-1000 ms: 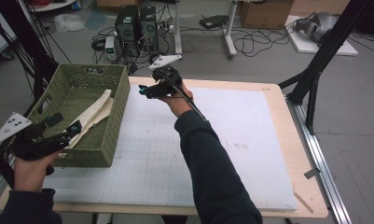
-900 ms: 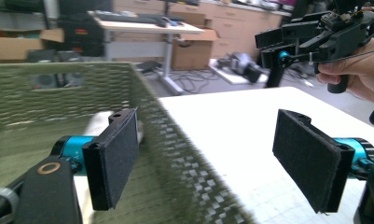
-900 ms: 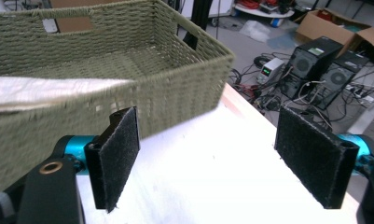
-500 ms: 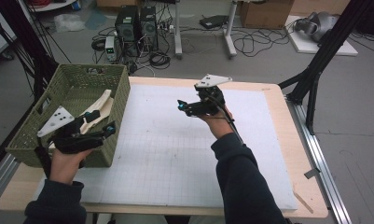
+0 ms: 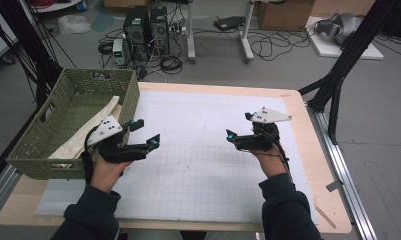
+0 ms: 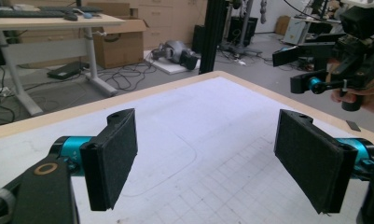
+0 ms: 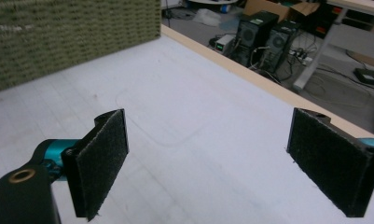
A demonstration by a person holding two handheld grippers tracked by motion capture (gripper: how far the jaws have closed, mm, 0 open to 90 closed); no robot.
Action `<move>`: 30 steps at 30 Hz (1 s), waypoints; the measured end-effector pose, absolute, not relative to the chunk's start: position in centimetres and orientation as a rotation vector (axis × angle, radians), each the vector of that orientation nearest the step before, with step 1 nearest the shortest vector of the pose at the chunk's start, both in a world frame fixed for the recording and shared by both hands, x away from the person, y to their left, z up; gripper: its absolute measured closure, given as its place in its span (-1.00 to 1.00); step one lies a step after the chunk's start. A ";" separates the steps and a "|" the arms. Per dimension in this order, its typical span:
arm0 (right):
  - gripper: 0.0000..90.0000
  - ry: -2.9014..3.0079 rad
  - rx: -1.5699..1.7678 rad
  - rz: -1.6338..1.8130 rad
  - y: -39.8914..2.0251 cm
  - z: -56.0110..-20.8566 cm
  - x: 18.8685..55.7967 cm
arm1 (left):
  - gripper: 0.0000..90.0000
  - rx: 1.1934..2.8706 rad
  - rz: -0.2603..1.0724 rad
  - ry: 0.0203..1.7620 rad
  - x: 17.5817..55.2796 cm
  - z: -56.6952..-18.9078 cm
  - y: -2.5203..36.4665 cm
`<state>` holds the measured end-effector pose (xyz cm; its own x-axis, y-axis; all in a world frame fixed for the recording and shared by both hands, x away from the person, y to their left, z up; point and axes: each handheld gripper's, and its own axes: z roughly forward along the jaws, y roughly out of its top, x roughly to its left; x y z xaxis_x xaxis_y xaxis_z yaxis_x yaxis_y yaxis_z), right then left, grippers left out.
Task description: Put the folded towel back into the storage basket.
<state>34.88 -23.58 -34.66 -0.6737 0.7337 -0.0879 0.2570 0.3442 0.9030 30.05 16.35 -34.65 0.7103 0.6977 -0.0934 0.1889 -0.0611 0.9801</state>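
Seen from above, we hold the left gripper (image 5: 144, 134) just right of the green woven basket (image 5: 43, 145) at the left edge of the table (image 5: 298, 165), and the right gripper (image 5: 239, 126) over the right part of the white gridded mat (image 5: 198, 165). Both pairs of jaws stand wide apart with nothing between them; those of the right gripper have just been opening, and the right gripper view shows bare mat between its pads (image 7: 103, 158). The left gripper view likewise shows its pads (image 6: 112, 154) parted over the mat, with the right gripper (image 6: 310, 70) farther off at upper right. The thing nearest our hands is the cream cloth (image 5: 95, 127), which lies in the basket and leans on its right wall, its upper end near the rim. We judge it light, soft and limp: it should sag and fold when lifted, will not break, and is unlikely to slip from the felt-like pads. A good hold would be the raised end near the rim, where the weave does not obstruct the jaws. How much of the cloth lies along the basket floor is hard to tell, since the near wall and the left hand (image 5: 105, 170) cover part of it. In the right gripper view the basket (image 7: 72, 37) is cut off at top left, its inside hidden.
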 end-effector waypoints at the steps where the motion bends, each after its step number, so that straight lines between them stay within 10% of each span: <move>1: -0.74 2.123 0.868 1.292 -24.0 -34.8 34.7 | -0.51 1.619 0.478 0.727 30.2 -34.9 15.9; 30: -0.74 2.047 1.054 1.226 -29.9 -39.7 29.6 | -0.48 1.701 0.443 0.707 29.7 -39.7 12.4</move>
<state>29.56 -29.87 -39.66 -0.5573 0.8291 -0.0453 0.3515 0.2850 0.8918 29.69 12.37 -39.72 0.7443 0.6633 -0.0774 0.2206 -0.1347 0.9660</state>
